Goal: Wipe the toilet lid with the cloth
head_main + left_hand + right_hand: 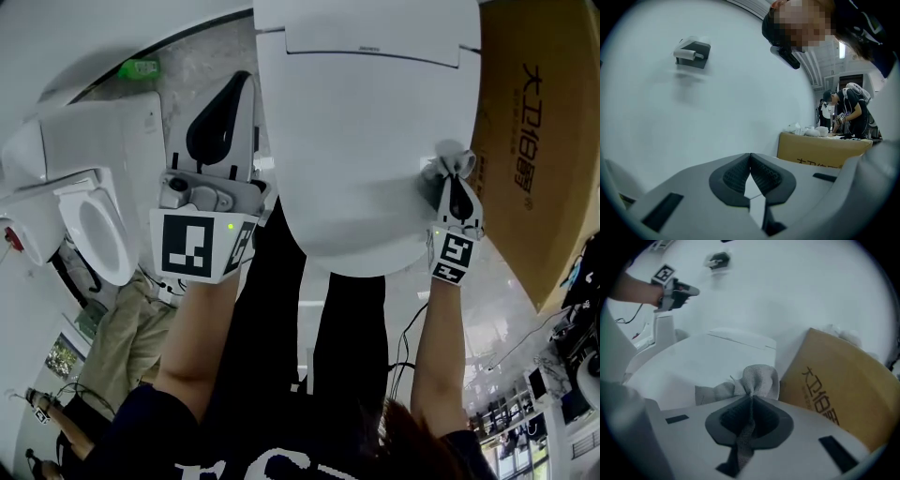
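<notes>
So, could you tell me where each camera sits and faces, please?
Head view: on the person's head, down at the toilet lid; forearms, left gripper, right gripper show.
Left gripper view: on the left gripper, shut, empty, facing a white wall.
Right gripper view: on the right gripper, shut on the cloth, facing across the lid.
Shared: cardboard box, all three.

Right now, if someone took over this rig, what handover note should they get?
The left gripper is shut and empty, held off the left side of the toilet lid.
The right gripper is shut on the grey cloth, at the lid's right edge, beside the cardboard box.
Done: the cloth is gripped and at the lid. How much has been wiped cannot be told.
Left: wipe across the lid.
</notes>
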The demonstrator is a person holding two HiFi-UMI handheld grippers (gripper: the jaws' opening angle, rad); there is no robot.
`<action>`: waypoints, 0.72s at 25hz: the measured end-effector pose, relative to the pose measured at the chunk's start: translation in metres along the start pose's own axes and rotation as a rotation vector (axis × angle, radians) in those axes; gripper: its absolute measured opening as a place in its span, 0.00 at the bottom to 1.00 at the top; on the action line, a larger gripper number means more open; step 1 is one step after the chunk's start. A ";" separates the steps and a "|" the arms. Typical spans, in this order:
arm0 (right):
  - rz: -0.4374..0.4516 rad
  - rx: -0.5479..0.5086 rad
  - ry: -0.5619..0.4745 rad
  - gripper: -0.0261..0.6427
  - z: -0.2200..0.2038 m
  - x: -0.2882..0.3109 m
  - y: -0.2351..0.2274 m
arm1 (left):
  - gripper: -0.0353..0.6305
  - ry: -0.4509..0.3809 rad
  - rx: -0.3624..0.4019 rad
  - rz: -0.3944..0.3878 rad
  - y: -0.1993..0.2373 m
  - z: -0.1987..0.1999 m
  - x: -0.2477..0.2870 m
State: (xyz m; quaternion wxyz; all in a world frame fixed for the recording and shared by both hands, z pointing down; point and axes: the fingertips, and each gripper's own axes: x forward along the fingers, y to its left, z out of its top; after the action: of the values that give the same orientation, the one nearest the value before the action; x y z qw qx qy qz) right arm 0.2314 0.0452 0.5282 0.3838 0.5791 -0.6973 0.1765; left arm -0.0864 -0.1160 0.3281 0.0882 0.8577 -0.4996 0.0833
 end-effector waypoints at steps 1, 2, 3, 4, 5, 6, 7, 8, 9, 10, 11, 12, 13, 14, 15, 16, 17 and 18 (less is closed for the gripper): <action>-0.036 0.043 0.004 0.09 -0.006 -0.001 -0.013 | 0.08 0.000 0.000 -0.002 -0.002 0.000 0.000; -0.063 0.079 0.006 0.09 -0.010 -0.002 -0.022 | 0.08 0.000 0.001 -0.004 -0.003 0.000 0.000; -0.083 0.107 0.010 0.09 -0.014 -0.004 -0.026 | 0.08 -0.001 0.001 -0.005 -0.005 0.000 -0.001; -0.096 0.128 0.015 0.09 -0.015 -0.005 -0.025 | 0.08 -0.002 0.001 -0.006 -0.006 0.000 -0.001; -0.099 0.140 0.016 0.09 -0.015 -0.006 -0.021 | 0.08 -0.002 0.001 -0.005 -0.007 0.000 -0.001; -0.089 0.141 0.014 0.09 -0.013 -0.007 -0.012 | 0.08 -0.003 0.000 -0.003 -0.008 0.000 -0.001; -0.064 0.128 0.006 0.09 -0.008 -0.008 0.002 | 0.08 -0.004 -0.001 -0.001 -0.008 0.000 -0.001; -0.025 0.104 -0.005 0.09 -0.002 -0.008 0.022 | 0.08 -0.004 -0.001 0.001 -0.009 0.000 -0.001; 0.022 0.068 -0.017 0.09 0.006 -0.009 0.044 | 0.08 -0.005 -0.001 0.002 -0.010 0.000 -0.002; 0.074 0.024 -0.030 0.09 0.013 -0.010 0.069 | 0.08 -0.006 -0.001 0.002 -0.010 0.001 -0.003; 0.127 -0.020 -0.042 0.09 0.020 -0.011 0.096 | 0.08 -0.008 0.000 0.003 -0.011 0.001 -0.004; 0.179 -0.058 -0.055 0.09 0.026 -0.013 0.122 | 0.08 -0.010 0.001 0.006 -0.010 0.002 -0.005; 0.228 -0.087 -0.067 0.09 0.032 -0.015 0.147 | 0.08 -0.011 0.001 0.010 -0.010 0.003 -0.007; 0.274 -0.110 -0.079 0.09 0.037 -0.016 0.170 | 0.08 -0.013 0.001 0.014 -0.009 0.003 -0.008; 0.318 -0.132 -0.090 0.09 0.042 -0.018 0.192 | 0.08 -0.015 0.001 0.019 -0.008 0.004 -0.010; 0.362 -0.158 -0.099 0.09 0.046 -0.020 0.212 | 0.08 -0.016 0.000 0.024 -0.008 0.004 -0.011; 0.406 -0.191 -0.105 0.09 0.050 -0.022 0.232 | 0.08 -0.016 0.000 0.030 -0.007 0.004 -0.013; 0.450 -0.228 -0.110 0.09 0.053 -0.026 0.251 | 0.08 -0.016 -0.001 0.035 -0.006 0.004 -0.014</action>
State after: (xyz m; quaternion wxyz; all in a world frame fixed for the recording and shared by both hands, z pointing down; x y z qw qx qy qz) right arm -0.0224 0.0928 0.5250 0.3594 0.3710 -0.8438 0.1459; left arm -0.0878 -0.1016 0.3207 0.0833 0.8494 -0.5154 0.0776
